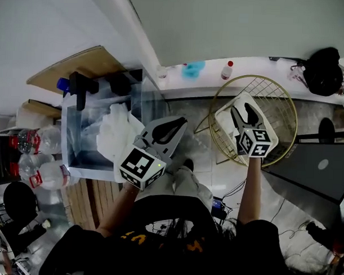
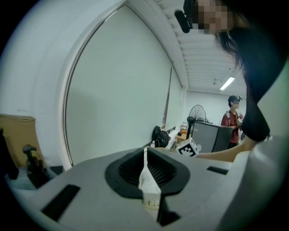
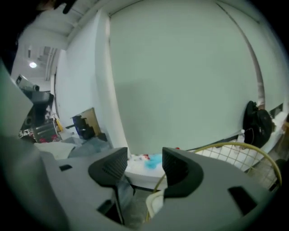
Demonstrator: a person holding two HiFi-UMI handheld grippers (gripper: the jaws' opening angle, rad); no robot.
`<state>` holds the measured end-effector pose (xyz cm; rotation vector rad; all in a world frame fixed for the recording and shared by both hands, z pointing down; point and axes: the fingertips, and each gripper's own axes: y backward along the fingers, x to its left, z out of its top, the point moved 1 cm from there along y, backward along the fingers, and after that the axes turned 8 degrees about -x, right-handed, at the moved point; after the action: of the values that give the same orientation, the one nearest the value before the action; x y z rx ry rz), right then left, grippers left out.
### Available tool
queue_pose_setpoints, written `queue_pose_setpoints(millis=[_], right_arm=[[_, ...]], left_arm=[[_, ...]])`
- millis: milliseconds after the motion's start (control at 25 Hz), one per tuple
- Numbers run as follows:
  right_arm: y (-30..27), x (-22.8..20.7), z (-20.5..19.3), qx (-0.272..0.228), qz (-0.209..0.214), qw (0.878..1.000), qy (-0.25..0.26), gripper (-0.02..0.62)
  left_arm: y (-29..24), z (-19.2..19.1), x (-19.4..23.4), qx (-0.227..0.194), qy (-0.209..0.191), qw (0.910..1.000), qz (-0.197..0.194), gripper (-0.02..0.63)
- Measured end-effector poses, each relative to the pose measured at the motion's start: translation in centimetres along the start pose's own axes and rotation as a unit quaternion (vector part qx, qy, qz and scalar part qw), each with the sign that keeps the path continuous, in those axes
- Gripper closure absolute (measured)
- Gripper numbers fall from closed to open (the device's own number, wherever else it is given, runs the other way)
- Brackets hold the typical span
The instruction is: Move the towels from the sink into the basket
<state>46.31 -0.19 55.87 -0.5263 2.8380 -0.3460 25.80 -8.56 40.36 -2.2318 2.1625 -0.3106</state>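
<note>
The steel sink (image 1: 75, 153) is at the left, with a bunch of white towel (image 1: 116, 135) at its right side. My left gripper (image 1: 175, 127) hovers just right of the sink. In the left gripper view this gripper (image 2: 146, 155) is shut on a strip of white towel (image 2: 150, 187). The gold wire basket (image 1: 286, 104) stands at the right with a white towel (image 1: 224, 116) inside it. My right gripper (image 1: 243, 111) hangs over that towel, open. In the right gripper view its jaws (image 3: 143, 164) stand apart with nothing between them, and the basket rim (image 3: 235, 146) shows to the right.
A black faucet (image 1: 81, 86) stands at the sink's far side. Plastic bottles (image 1: 41, 174) lie left of the sink. A blue object (image 1: 193, 69) and a small bottle (image 1: 227, 69) sit on the white ledge behind the basket. A black bag (image 1: 323, 69) is at the far right. A person (image 2: 232, 119) stands farther off.
</note>
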Motion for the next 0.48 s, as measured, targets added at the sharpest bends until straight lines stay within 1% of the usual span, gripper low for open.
queue_pose_setpoints(millis=[120, 200, 360, 480], right_arm=[[0.6, 5.5, 3.4, -0.044, 0.04, 0.998, -0.011, 0.351], [1.0, 9.5, 5.0, -0.064, 0.064, 0.996, -0.016, 0.35], [1.7, 17.8, 6.9, -0.081, 0.109, 0.991, -0.014, 0.347], [1.2, 24.2, 7.5, -0.08, 0.149, 0.986, -0.002, 0.344]], left_arm=[[3.2, 0.3, 1.3, -0.009, -0.005, 0.9997, 0.022, 0.583], [5.8, 0.5, 2.1, -0.015, -0.005, 0.9992, 0.037, 0.583], [11.5, 0.2, 3.8, -0.022, 0.003, 0.9973, 0.07, 0.583], [16.2, -0.5, 5.5, -0.027, 0.014, 0.9946, 0.099, 0.583]])
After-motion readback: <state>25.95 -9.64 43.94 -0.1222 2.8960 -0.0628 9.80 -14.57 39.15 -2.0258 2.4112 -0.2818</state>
